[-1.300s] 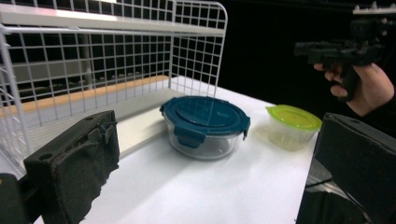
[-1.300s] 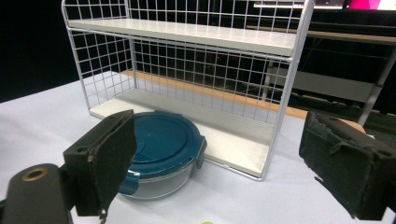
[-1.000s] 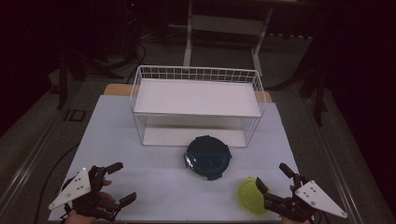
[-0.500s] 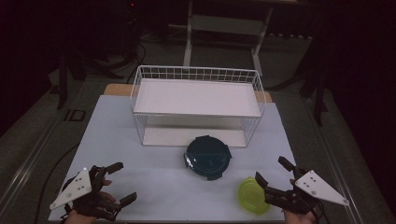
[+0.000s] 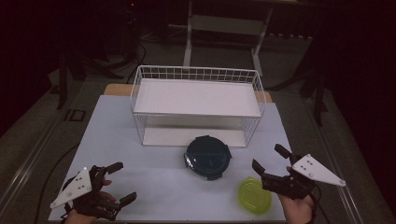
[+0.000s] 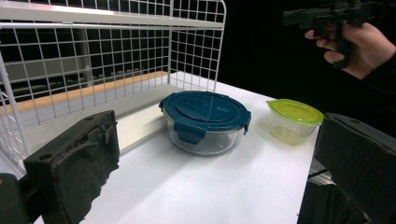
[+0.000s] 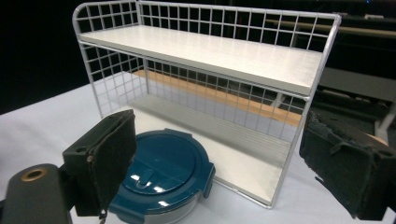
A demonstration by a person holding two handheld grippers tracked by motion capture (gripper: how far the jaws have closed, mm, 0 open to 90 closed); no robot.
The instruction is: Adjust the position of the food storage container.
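Observation:
A round glass container with a dark blue clip lid (image 5: 208,157) stands on the white table just in front of the wire rack (image 5: 196,95). A smaller container with a yellow-green lid (image 5: 255,195) sits to its right, near the front edge. My right gripper (image 5: 268,157) hovers open just right of and above the green one, touching nothing. At the front left, my left gripper (image 5: 123,182) is open and empty. The left gripper view looks between its jaws at the blue-lidded container (image 6: 205,121) and the green-lidded container (image 6: 294,119). The right gripper view shows the blue lid (image 7: 159,182) low between its open jaws.
The white wire rack (image 7: 210,51) has an upper shelf and a lower shelf, both bare. The table (image 5: 140,140) ends close behind the rack and at the sides. Dark floor, a metal frame and cables lie beyond it.
My right gripper has lifted and drawn back to the right, away from the green-lidded container, which shifted slightly right and now sits flat. The left gripper has stayed put.

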